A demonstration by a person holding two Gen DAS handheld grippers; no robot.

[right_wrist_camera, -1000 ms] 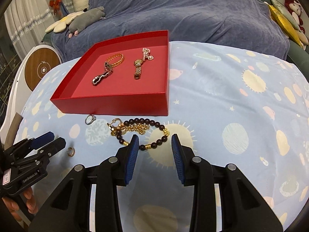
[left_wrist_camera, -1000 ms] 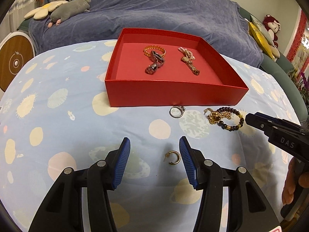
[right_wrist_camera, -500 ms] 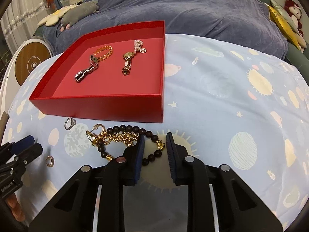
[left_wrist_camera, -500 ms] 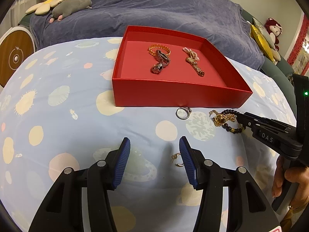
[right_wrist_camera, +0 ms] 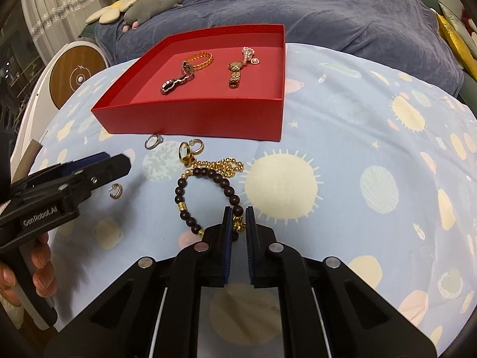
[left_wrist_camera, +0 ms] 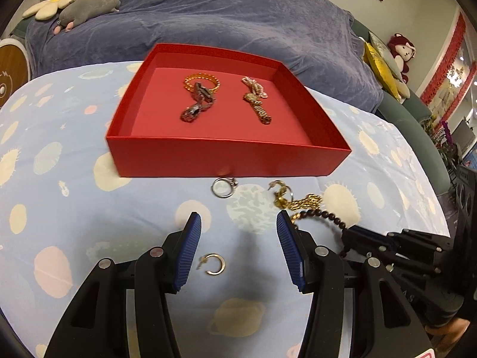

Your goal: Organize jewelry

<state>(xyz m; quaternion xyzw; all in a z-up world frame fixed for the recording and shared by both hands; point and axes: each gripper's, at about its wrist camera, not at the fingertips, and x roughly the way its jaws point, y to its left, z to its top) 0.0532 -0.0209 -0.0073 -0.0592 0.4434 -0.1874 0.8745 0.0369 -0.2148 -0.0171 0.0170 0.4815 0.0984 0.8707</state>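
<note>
Dark wooden bead bracelet (right_wrist_camera: 205,200), a loop of round matte beads broken by small gold spacers, lies on a pale blue cloth printed with suns and planets that covers the desk (right_wrist_camera: 342,155), just in front of a red cardboard box (right_wrist_camera: 190,116); its oval runs lengthwise from the box toward the right gripper (right_wrist_camera: 237,220), whose blue ribbed jaws have just been closing and now pinch the loop's near end. A tangle of fine gold bead chain (right_wrist_camera: 220,164) touches the bracelet's far end, with a gold hoop earring (right_wrist_camera: 195,146) beside it and a silver ring (right_wrist_camera: 153,141) nearer the box wall. The left gripper (left_wrist_camera: 238,232), jaws parted about halfway and gripping nothing, hovers over a second small gold hoop earring (left_wrist_camera: 215,264) that lies flat on the cloth between them, its gap facing left. Inside the shallow, straight-walled box rest a gold chain bangle (left_wrist_camera: 202,81) overlapped by a dark metal link bracelet (left_wrist_camera: 198,104), and a slim gold watch (left_wrist_camera: 258,106) whose band points toward the near wall, pink pearls at its far end.
</note>
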